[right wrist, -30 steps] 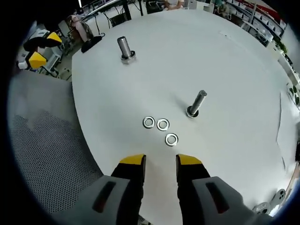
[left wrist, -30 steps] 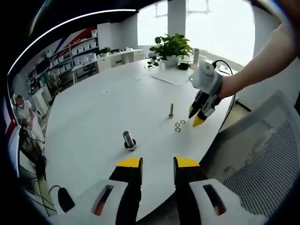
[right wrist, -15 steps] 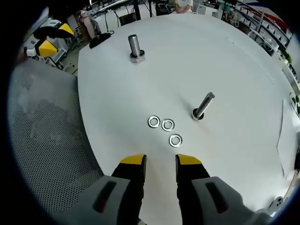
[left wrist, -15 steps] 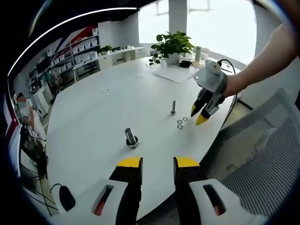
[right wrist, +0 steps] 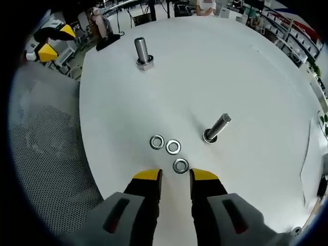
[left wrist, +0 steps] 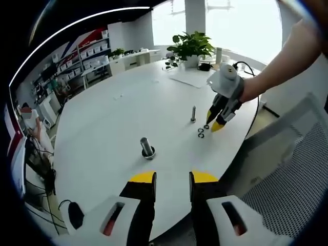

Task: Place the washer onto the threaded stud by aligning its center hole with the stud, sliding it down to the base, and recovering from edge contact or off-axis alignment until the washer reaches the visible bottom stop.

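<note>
Three washers, centre of right gripper view; your right gripper (right wrist: 173, 177) has dropped closer, jaws part open, empty, straddling nearest washer (right wrist: 180, 165); thin stud (right wrist: 216, 128) right of centre; left gripper (left wrist: 172, 179) idle, slightly open, empty; pickup comes next

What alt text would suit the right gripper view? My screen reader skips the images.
The right gripper, fingers open, hovers just short of the nearest of three washers lying flat on a white table. A slim threaded stud stands beyond them and a thicker stud farther off.
</note>
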`<state>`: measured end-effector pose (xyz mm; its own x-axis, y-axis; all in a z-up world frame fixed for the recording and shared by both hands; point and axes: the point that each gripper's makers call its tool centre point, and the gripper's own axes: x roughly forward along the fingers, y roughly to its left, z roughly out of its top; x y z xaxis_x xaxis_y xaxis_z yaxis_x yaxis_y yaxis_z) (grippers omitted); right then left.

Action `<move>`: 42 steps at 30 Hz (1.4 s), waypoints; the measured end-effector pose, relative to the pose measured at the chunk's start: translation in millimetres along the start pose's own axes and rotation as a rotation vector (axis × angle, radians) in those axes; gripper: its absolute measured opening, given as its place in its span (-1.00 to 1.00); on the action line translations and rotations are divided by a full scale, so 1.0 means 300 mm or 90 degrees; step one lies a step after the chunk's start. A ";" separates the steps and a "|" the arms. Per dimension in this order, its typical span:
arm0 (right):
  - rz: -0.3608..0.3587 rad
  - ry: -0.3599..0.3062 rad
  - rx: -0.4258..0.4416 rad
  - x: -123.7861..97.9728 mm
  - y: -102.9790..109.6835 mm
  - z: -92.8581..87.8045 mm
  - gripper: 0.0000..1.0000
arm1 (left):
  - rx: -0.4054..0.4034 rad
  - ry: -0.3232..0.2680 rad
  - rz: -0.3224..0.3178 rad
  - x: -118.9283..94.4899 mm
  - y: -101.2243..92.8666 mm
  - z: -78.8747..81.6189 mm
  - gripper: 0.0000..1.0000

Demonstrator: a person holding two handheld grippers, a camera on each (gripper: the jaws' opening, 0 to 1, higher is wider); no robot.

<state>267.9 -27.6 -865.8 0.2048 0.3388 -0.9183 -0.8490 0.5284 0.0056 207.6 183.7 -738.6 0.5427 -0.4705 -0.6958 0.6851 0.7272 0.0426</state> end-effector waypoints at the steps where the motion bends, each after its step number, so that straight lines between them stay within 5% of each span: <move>1: -0.005 0.005 -0.028 0.001 -0.007 0.000 -0.57 | 0.000 0.000 0.000 0.000 0.000 0.000 -0.53; 8: 0.013 0.010 -0.100 0.005 0.005 0.009 -0.69 | 0.001 -0.002 0.001 -0.001 0.003 0.002 -0.53; 16: 0.070 0.050 -0.048 0.004 0.001 0.011 -0.69 | 0.001 -0.005 0.000 -0.005 -0.001 0.006 -0.53; 21: 0.059 0.121 -0.188 0.013 0.010 0.017 -0.69 | 0.015 0.003 -0.003 -0.002 -0.012 0.000 -0.53; 36: 0.060 0.222 -0.201 0.038 0.001 0.021 -0.73 | 0.021 0.008 0.003 0.000 -0.003 -0.006 -0.53; 42: 0.047 0.226 -0.187 0.037 -0.006 0.016 -0.73 | 0.016 0.010 0.003 0.000 0.001 -0.009 -0.53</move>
<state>274.1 -21.0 -874.2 0.0030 0.0523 -0.9986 -0.9675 0.2528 0.0103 206.6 185.3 -740.5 0.5391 -0.4589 -0.7062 0.6940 0.7171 0.0639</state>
